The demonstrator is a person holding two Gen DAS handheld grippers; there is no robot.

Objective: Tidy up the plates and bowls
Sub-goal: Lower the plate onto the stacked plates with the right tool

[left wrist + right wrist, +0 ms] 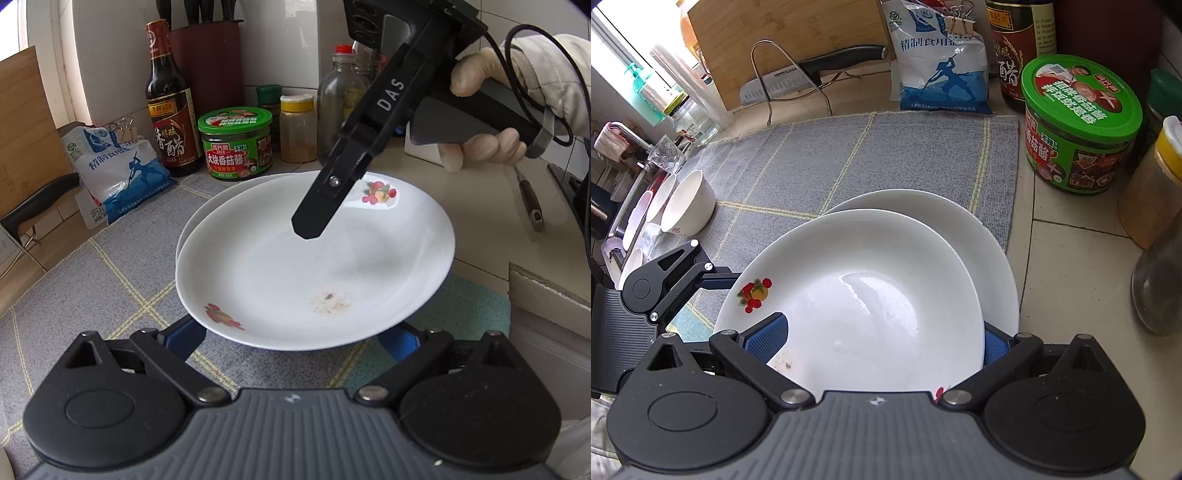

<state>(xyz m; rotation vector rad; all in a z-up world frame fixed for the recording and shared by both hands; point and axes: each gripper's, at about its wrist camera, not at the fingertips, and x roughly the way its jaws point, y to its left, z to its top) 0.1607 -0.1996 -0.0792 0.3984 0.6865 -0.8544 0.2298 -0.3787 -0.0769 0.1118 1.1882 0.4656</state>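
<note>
Plates: two white plates are sitting centre frame in both views; the flowered plate (314,266) is riding tilted over the plain plate (207,210) beneath, which is lying on the grey mat (92,288).
Left gripper: the left gripper (295,332) is reaching in from the bottom of its frame, its blue fingers (192,332) spread wide and passing under the flowered plate's near rim; whether they are touching it I cannot tell.
Right gripper: the right gripper (882,343) is closing on the flowered plate's opposite rim, one blue pad (768,332) lying on the plate's inner face, the other at lower right behind the rim, so it appears to be gripping that edge.
Key relation: the plate is lying straight ahead of both tools, between them; the plain plate is peeking out at the upper left in the left view, so settling means shifting that way.
Bowls: white bowls (687,206) are waiting at the left edge of the right view, well apart from the plates.
Nearer hand: the right one, already on the rim.
</note>
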